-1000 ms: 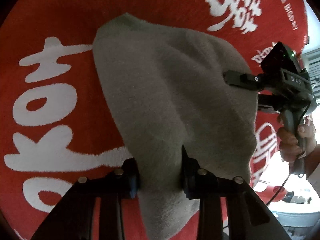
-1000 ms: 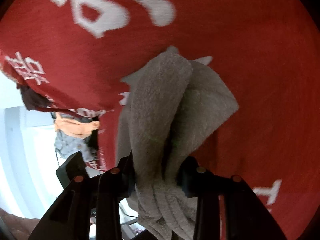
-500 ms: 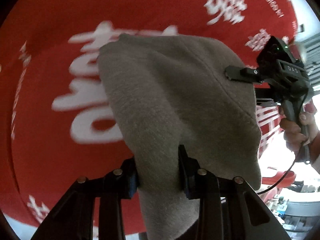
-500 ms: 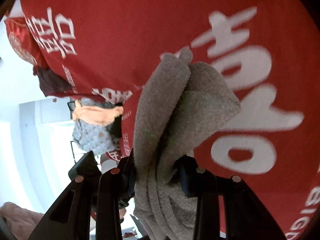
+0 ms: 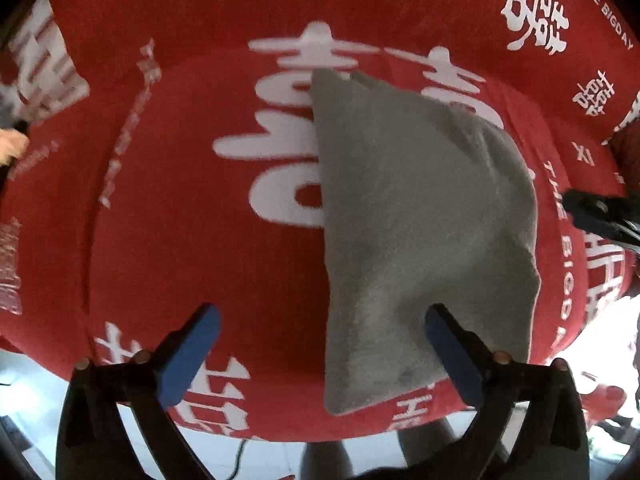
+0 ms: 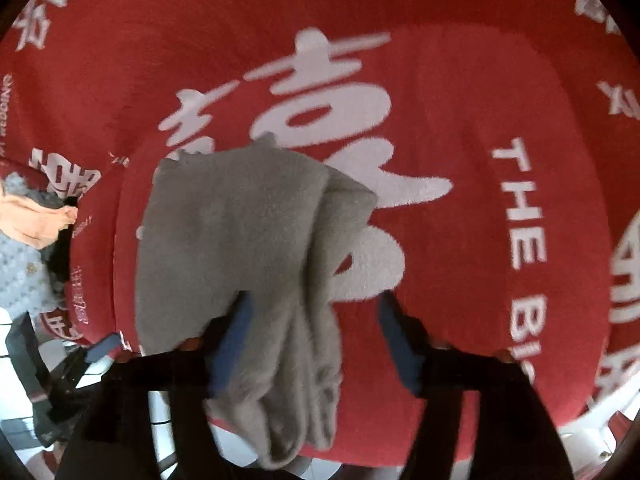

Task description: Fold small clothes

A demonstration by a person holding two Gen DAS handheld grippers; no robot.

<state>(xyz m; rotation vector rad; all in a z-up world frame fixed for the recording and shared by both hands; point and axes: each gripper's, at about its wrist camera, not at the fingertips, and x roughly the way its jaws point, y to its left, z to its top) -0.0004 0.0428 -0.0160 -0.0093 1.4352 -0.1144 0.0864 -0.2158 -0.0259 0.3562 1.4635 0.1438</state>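
While both sets of jaws are opening, the left gripper (image 5: 322, 344) and right gripper (image 6: 314, 336) pinch nothing; the folded grey cloth (image 5: 424, 224) lies on the red mat (image 5: 180, 220), its near edge between their fingers.

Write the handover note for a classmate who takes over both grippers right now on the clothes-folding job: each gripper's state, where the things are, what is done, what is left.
Left gripper: jaws opening, pads clear of the grey cloth, which lies between and ahead of them.
Right gripper: jaws opening; the cloth's bunched end hangs between its fingers, against one pad, unclamped.
Things: the grey cloth lies doubled over on the red printed cover. More clothes are piled at the cover's edge.
Done: cloth folded over and being let go.
Left: probably tidy the bunched end, then take the next piece from the pile.
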